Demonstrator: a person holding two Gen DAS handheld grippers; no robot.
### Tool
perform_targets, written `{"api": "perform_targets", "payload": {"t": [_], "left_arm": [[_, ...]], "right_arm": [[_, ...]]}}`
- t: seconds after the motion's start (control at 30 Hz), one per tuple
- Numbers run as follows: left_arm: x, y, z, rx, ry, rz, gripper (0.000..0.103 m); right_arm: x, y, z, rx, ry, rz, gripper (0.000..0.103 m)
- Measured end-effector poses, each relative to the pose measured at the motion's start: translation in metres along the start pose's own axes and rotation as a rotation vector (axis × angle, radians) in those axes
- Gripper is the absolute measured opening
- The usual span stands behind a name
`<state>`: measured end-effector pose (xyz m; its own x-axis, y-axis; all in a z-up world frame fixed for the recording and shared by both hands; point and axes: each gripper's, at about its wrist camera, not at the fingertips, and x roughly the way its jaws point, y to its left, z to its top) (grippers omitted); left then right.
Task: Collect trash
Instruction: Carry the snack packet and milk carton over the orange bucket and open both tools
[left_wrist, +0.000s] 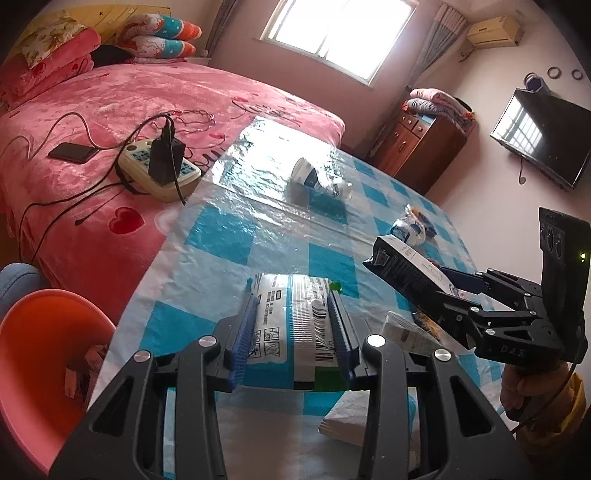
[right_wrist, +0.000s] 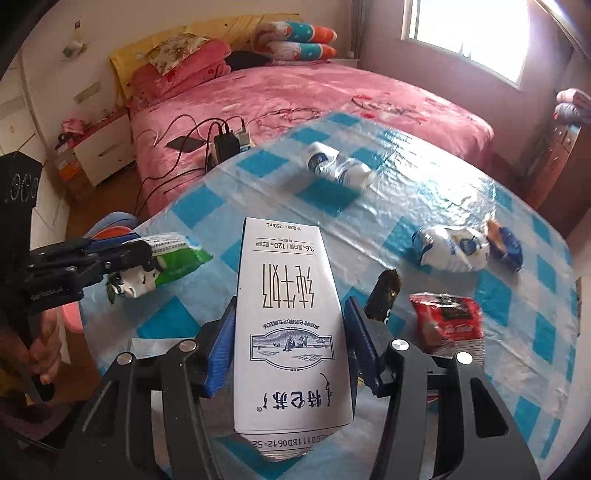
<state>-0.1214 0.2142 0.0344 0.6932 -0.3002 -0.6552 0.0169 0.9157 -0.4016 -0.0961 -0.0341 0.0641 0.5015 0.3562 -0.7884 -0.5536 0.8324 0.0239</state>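
Observation:
My left gripper (left_wrist: 293, 325) is shut on a white and green plastic wrapper (left_wrist: 295, 317), held above the table's near left edge; it also shows in the right wrist view (right_wrist: 162, 262). My right gripper (right_wrist: 290, 332) is shut on a white milk carton (right_wrist: 288, 321), held above the blue-checked table (left_wrist: 236, 236); the carton shows in the left wrist view (left_wrist: 410, 269). An orange bin (left_wrist: 33, 354) stands left of the table below my left gripper.
On the table lie a crushed paper cup (right_wrist: 338, 168), a crumpled white pouch (right_wrist: 452, 249), a blue wrapper (right_wrist: 508, 247), a red snack packet (right_wrist: 448, 321) and a white packet (left_wrist: 351, 417). A pink bed (left_wrist: 110, 110) with a power strip (left_wrist: 159, 170) borders the table.

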Motion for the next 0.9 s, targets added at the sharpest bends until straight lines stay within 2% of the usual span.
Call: {"api": "perform_targets", "payload": {"t": [0.2,0.47,0.57,0.67,0.77,0.87,0.9], "left_arm": [[-0.014,0.012,-0.003,-0.02,-0.024,-0.009,0.04],[-0.005,0.015,-0.02,0.047,0.039,-0.038,0.039],[-0.003,0.013,-0.022,0.088,0.039,-0.024,0.041],[0.002,0.009,-0.024,0.124,0.056,-0.005,0.049],[0.01,0.001,-0.028,0.178,0.073,0.059,0.054],[0.012,-0.001,-0.03,0.191,0.061,0.098,0.054],[0.012,0.0,-0.029,0.185,0.057,0.106,0.05]], "right_arm": [[-0.013,0.016,0.009,0.025,-0.041,0.033,0.057],[-0.006,0.038,0.013,0.065,-0.053,0.081,0.057],[-0.004,0.042,0.011,0.085,-0.053,0.09,0.057],[-0.004,0.043,0.01,0.111,-0.055,0.094,0.057],[-0.003,0.042,0.011,0.132,-0.058,0.098,0.057],[-0.001,0.043,0.011,0.153,-0.057,0.108,0.057],[-0.001,0.043,0.011,0.156,-0.056,0.109,0.057]]}}
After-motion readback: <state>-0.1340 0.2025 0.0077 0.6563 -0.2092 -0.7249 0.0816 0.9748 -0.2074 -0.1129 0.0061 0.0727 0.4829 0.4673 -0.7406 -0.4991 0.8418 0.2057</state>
